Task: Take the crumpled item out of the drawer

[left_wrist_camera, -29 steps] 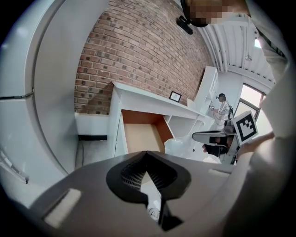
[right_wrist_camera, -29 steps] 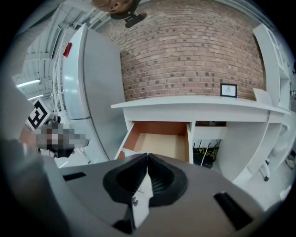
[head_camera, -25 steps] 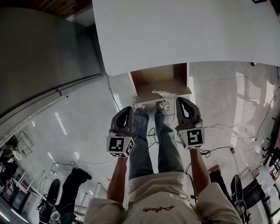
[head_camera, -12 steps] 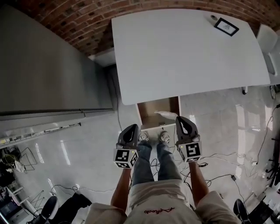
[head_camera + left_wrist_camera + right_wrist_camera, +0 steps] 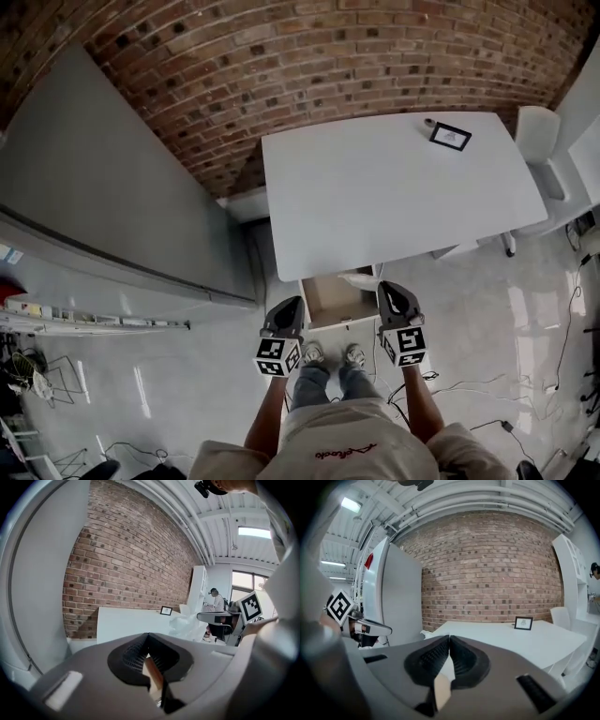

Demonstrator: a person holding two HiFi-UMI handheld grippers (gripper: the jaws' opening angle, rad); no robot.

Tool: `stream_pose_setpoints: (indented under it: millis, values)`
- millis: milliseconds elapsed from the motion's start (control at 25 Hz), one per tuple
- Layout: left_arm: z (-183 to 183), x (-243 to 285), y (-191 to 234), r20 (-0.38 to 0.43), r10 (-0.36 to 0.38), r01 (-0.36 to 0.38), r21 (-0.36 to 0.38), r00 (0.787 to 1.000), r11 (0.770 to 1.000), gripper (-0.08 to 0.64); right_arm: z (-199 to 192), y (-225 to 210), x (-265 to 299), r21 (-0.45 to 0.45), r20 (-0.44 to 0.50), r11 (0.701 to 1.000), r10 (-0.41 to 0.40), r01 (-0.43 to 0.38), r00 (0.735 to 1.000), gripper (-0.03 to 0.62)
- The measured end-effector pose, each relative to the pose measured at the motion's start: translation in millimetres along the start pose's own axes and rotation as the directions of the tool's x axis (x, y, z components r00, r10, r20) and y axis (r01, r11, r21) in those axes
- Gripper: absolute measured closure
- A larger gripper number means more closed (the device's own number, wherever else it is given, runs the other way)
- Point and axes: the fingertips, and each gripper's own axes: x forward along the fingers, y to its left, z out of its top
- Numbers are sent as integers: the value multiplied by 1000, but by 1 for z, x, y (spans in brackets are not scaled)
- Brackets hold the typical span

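In the head view an open wooden drawer (image 5: 328, 298) juts out from under the near edge of a white table (image 5: 394, 187). A white crumpled item (image 5: 361, 278) lies at the drawer's back right corner, partly under the table edge. My left gripper (image 5: 288, 307) hovers over the drawer's front left corner, and my right gripper (image 5: 390, 291) is just right of the drawer. Both are held above it, apart from the item. The left gripper view shows the left gripper (image 5: 148, 635) shut and empty, with the crumpled item (image 5: 183, 623) ahead to the right. The right gripper (image 5: 449, 637) is shut too.
A tall grey cabinet (image 5: 112, 216) stands to the left and a brick wall (image 5: 328, 56) runs behind the table. A small picture frame (image 5: 450, 136) sits on the table's far right, and a white chair (image 5: 536, 131) is beyond it. Cables (image 5: 459, 384) trail on the glossy floor by the person's feet (image 5: 330, 354).
The view has pulled back and tilted up, so the table and drawer look smaller and farther away and the brick wall has come into sight. Both grippers stay shut, side by side.
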Motion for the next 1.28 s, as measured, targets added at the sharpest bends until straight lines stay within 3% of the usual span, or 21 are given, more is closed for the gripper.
stream_pose_setpoints:
  millis: [440, 1080, 1280]
  values:
    - [80, -18, 2, 104, 28, -33, 49, 994, 998, 551, 69, -19, -27, -30, 83, 998, -44, 47, 996, 578]
    - [123, -40, 9, 189, 46, -64, 88, 981, 994, 551, 90, -25, -39, -11, 127, 997, -73, 75, 989, 578]
    - [118, -41, 12, 178, 55, -69, 76, 983, 995, 551, 87, -23, -38, -5, 117, 998, -68, 70, 991, 578]
